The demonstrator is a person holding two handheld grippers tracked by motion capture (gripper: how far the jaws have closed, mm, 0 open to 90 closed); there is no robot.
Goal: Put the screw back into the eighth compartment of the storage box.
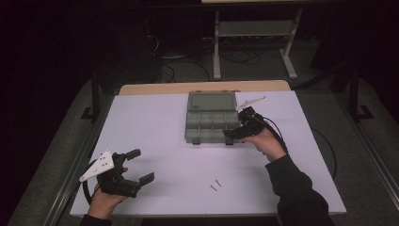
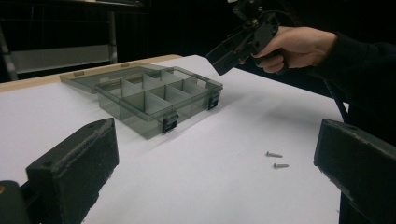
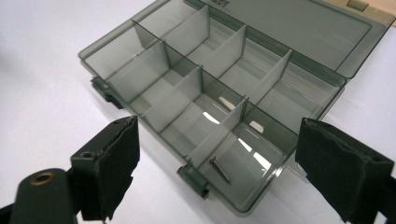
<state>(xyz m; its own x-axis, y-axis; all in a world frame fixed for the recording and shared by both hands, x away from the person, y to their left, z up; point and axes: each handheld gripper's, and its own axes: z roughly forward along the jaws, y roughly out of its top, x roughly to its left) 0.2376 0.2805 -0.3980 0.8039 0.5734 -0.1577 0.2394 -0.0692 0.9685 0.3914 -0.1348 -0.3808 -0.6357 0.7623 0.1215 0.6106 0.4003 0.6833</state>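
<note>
Over the organizer box [image 3: 219, 88], right gripper [image 3: 210, 172] jaws apart, screw [image 3: 219, 170] inside

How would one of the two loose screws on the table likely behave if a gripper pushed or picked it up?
Each of the loose screws is thin and round-shanked, so it would probably roll or skid on the smooth white table. Being small and lying flat, it may slip from wide padded jaws. It looks stiff and light.

You have a smoky grey see-through box [image 3: 219, 88], a silver screw [image 3: 219, 170] inside, a white table [image 1: 155, 122], and black jaws on your grippers.
</note>
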